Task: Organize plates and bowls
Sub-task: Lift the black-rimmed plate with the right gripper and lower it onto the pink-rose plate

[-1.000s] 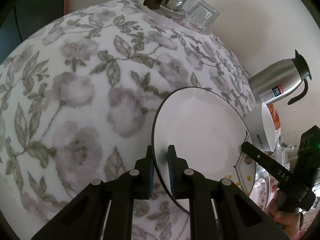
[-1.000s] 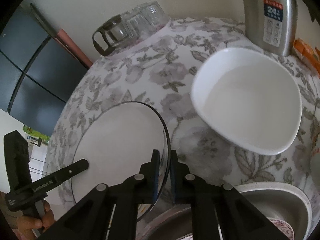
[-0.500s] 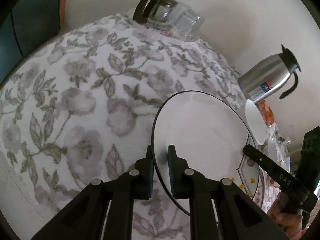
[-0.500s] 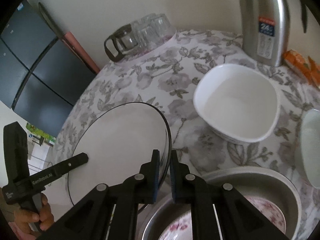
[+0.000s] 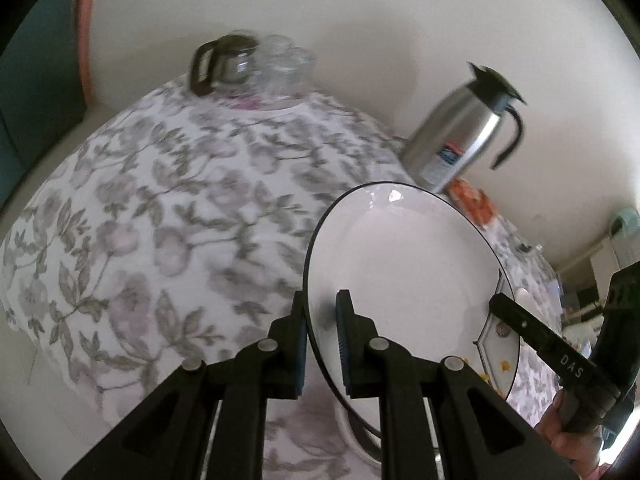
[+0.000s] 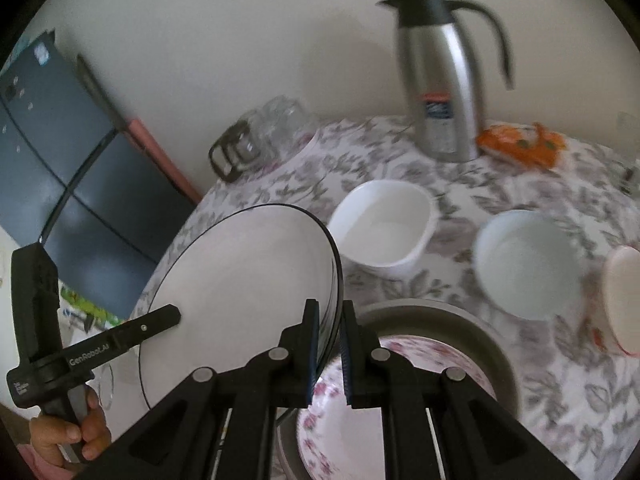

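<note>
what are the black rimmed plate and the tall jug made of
Black-rimmed plate: looks like glazed white ceramic, glossy, with a bright highlight near its rim.
Tall jug: brushed stainless steel body with streaky reflections; its lid and handle look like black plastic.

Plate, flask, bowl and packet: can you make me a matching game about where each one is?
Things:
1. black-rimmed plate
2. steel flask
3. flowered bowl
4. orange packet

Places:
A. inside the grey basin
B. beside the flask, on the tablecloth
C. pinched on opposite edges by both grippers
D. standing upright by the wall

Pairs: 1-C, 2-D, 3-A, 4-B
</note>
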### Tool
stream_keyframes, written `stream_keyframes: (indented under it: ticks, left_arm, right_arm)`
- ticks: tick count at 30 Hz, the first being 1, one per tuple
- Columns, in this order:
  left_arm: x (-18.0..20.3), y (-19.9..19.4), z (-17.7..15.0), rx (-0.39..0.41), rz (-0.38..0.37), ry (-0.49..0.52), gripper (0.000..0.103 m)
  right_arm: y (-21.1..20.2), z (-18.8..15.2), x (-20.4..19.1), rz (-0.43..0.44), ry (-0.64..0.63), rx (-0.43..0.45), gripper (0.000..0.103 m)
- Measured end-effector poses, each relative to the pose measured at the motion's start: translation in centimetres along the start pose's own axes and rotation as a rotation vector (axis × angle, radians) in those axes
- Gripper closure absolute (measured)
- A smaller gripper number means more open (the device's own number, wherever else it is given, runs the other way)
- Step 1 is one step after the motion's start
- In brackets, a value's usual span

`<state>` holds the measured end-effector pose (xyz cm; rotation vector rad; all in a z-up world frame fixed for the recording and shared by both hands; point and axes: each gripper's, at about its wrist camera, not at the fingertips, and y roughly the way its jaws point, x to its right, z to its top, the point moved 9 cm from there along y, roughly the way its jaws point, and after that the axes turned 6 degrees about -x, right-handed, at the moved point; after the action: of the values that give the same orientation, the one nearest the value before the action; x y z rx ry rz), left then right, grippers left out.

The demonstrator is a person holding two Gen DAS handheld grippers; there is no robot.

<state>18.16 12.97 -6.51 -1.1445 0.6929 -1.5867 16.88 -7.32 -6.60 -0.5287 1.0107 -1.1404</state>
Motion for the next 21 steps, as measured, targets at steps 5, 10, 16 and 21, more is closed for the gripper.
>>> stream_keyframes:
  ticks: [5, 10, 16, 21]
  left_arm:
    - [5.4, -0.1, -0.7, -0.013, -0.022, 0.060, 0.089]
    - [9.5, 0.8, -2.5, -0.048, -0.036, 0.117, 0.089]
    - [11.1, 2.9, -4.9, -0.108, -0.034, 0.139, 0.088]
    - [9.7, 4.8, -6.5, -0.162, -0.010, 0.116, 0.086]
  right_arm:
    - [-4.3, -0.8, 3.8, -0.039, 0.070, 0.052, 0.092]
    - [-7.1, -2.0, 7.7, -0.071, 0.143, 0.084, 0.092]
    - [-7.5, -3.9, 10.2, -0.099, 0.179, 0.070, 0.092]
    - [-5.5, -5.4, 10.5, -0.115, 0.170, 0.017, 0.092]
